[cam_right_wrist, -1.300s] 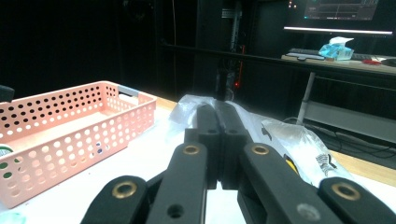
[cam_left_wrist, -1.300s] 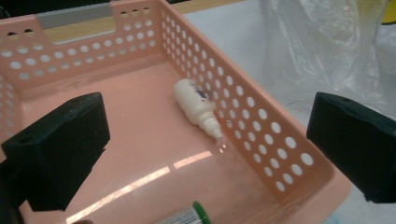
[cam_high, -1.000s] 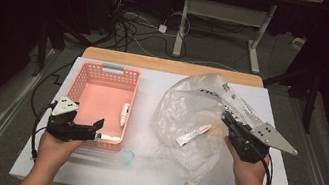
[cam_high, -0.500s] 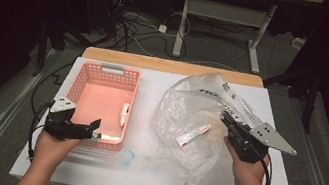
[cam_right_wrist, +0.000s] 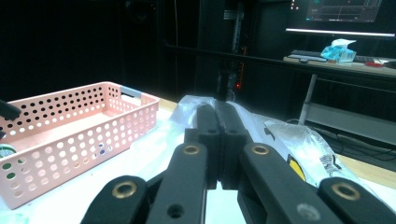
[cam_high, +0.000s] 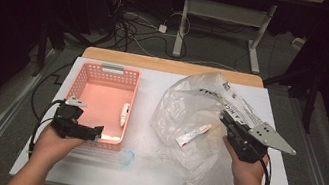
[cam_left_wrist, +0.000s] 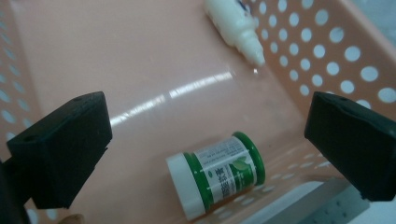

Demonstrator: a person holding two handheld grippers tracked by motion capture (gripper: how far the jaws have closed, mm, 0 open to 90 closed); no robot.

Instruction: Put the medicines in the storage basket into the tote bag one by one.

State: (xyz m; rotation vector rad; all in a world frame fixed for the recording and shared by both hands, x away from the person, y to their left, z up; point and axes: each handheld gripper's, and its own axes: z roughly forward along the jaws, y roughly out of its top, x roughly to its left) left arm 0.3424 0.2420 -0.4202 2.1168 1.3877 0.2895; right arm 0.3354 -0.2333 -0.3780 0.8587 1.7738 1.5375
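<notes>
- White tabletop (cam_high: 103,173), dark lab behind; we're moving small items out of the crinkled clear plastic bag (cam_high: 193,122) into the pink perforated plastic basket (cam_high: 84,81).
- Left gripper (cam_left_wrist: 205,140) jaws spread wide over the basket's near end; small green-labelled jar with white cap (cam_left_wrist: 215,172) lies on its side on the basket floor, between the jaws but not touching them. We judge it dropped off.
- White dropper bottle (cam_high: 124,114) also in the basket.
- Right gripper (cam_high: 228,121) jaws pressed together, pinching the bag's edge, we think.
- Next: left goes for the white tube with red cap (cam_high: 193,134) in the bag.

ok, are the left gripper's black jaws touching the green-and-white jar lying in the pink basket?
Apart. In the left gripper view the left gripper stands open, both jaws clear of the green-and-white jar, which lies on its side on the pink perforated basket floor.
</notes>
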